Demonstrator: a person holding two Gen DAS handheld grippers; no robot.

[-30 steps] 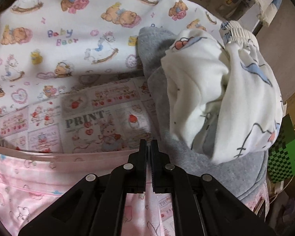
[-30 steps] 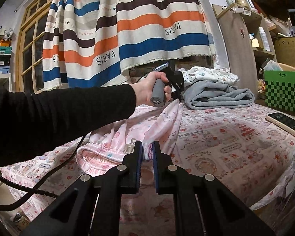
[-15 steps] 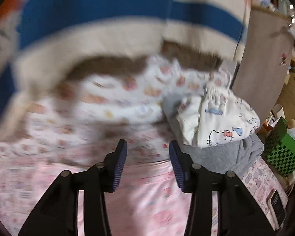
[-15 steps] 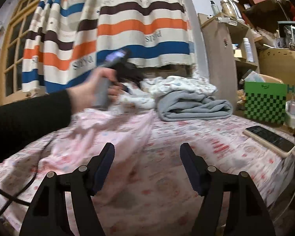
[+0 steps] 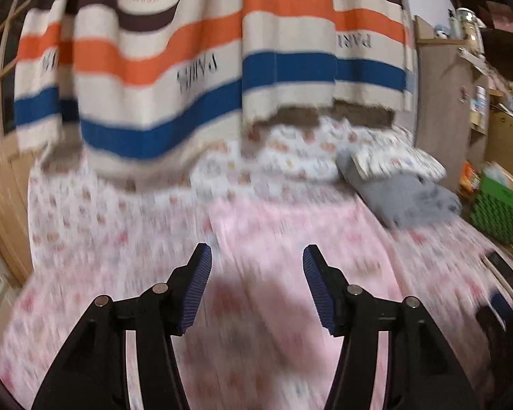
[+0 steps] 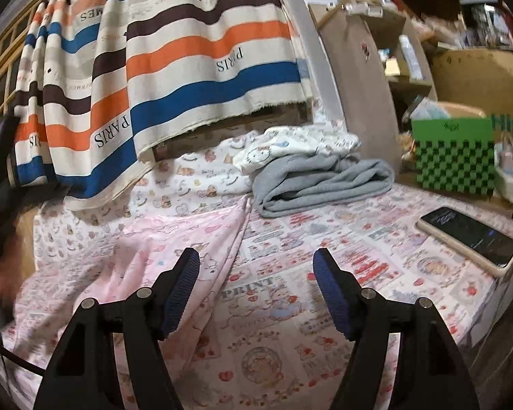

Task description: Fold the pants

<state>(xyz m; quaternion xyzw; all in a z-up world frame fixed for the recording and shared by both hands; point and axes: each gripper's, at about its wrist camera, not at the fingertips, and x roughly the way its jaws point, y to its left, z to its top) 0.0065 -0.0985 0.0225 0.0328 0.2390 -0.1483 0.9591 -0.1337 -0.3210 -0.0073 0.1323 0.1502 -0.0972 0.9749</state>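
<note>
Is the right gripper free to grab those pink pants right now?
Probably yes. The right gripper stands open and empty, and the pink pants lie spread just ahead of its left finger, with nothing lying between them.

Bare printed bedspread (image 6: 342,273) is lying open ahead of my right tongs; a grey folded pile (image 6: 321,181), phone (image 6: 470,235) and green box (image 6: 454,157) are crowding its far and right edges.

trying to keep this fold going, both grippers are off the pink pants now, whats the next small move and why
Probably bring the right gripper down left onto the near edge of the pink pants. Both it and the left gripper stand open and empty, and the pants lie flat, away from the folded pile.
</note>
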